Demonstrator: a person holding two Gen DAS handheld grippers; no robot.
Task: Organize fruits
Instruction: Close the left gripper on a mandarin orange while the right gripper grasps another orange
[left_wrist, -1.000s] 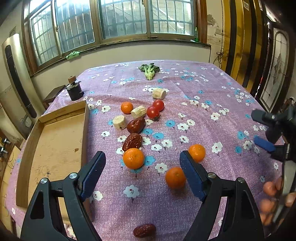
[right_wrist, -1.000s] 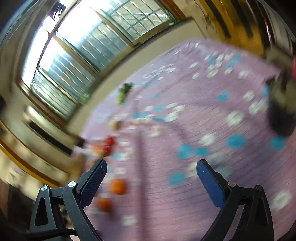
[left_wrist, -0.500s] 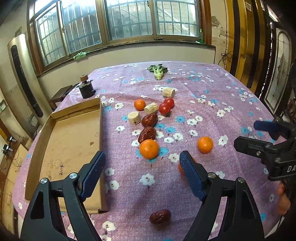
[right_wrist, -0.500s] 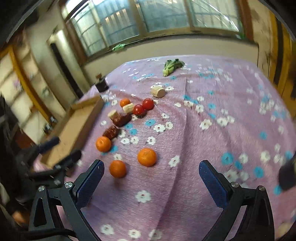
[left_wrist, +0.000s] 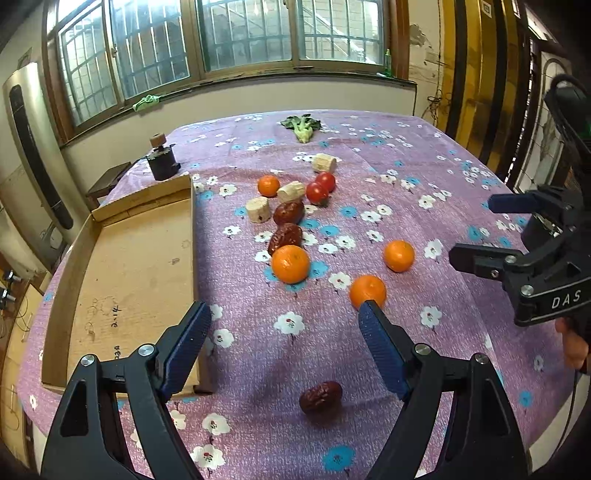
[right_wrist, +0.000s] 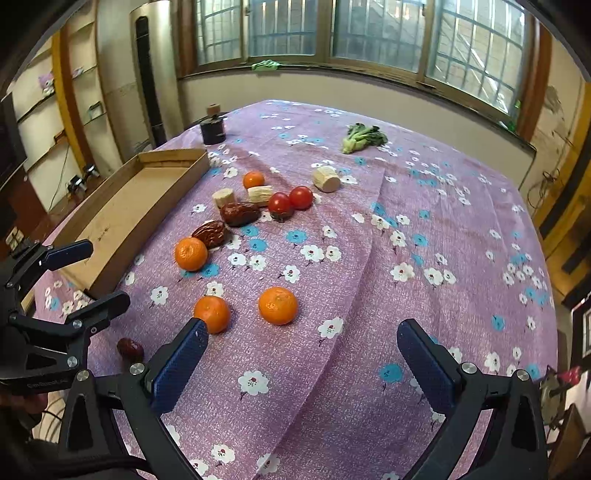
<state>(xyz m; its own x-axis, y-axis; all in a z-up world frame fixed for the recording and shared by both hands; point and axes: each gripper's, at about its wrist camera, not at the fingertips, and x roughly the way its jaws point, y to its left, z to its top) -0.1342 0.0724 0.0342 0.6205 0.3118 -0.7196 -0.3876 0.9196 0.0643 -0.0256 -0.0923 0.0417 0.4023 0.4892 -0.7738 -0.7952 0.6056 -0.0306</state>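
Where the fruit lies scattered across the middle of the table, four mandarins stand out: one big mandarin (left_wrist: 290, 264) touching a wrinkled red date (left_wrist: 285, 238), two more mandarins (left_wrist: 399, 255) nearer the front, and a small one (left_wrist: 268, 185) farther back beside two cherry tomatoes (left_wrist: 320, 187). Pale banana chunks (left_wrist: 258, 209) sit among them, a second date (left_wrist: 289, 212) lies close by, and a lone date (left_wrist: 320, 397) rests near the table's front edge. All of it sits on a purple flowered tablecloth (left_wrist: 369, 155); an empty shallow cardboard tray (left_wrist: 122, 266) lies along the left side, a green leafy vegetable (left_wrist: 302, 126) at the far end, and a small dark jar (left_wrist: 161, 162) behind the tray. Barred windows run along the wall beyond.

The left gripper (left_wrist: 284, 325) hangs above the front of the cloth, jaws spread wide, holding nothing — its right fingertip overlaps the nearest mandarin (left_wrist: 367, 290) in view. The right gripper (right_wrist: 299, 339) is likewise spread wide and empty, hovering over bare cloth just in front of the two front mandarins.
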